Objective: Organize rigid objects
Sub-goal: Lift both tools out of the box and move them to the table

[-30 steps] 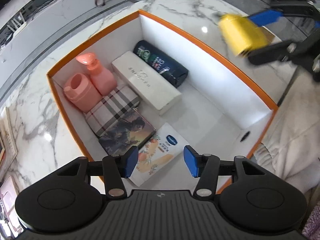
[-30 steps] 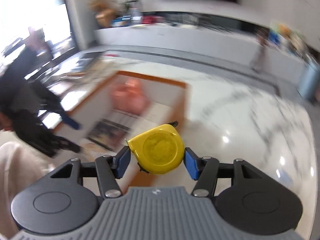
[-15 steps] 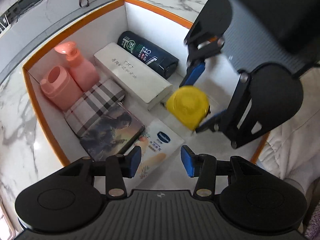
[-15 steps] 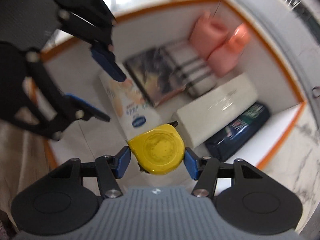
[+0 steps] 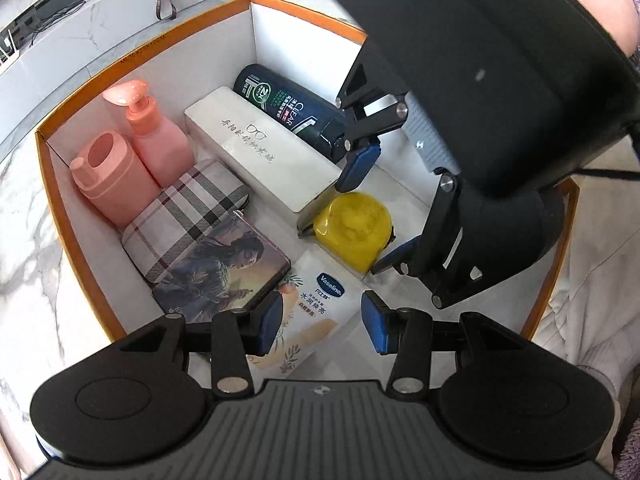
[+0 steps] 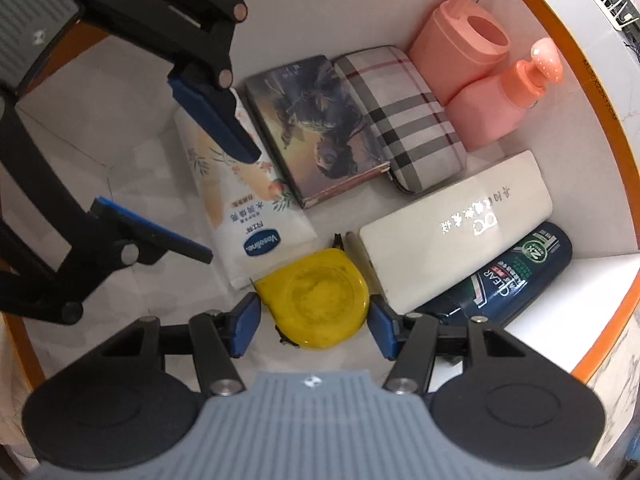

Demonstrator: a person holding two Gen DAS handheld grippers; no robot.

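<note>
Tape measure, from your left wrist view, sat on the box floor beside the white case, filling a gap; your right gripper bracketed it with pads slightly parted, apparently released. Your left gripper hung wide open, empty. From the right wrist view, small gaps showed beside both pads; two pink bottles, one tape measure.

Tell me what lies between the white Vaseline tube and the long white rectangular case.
The round yellow tape measure, bracketed by the right gripper; the right wrist view shows it.
</note>
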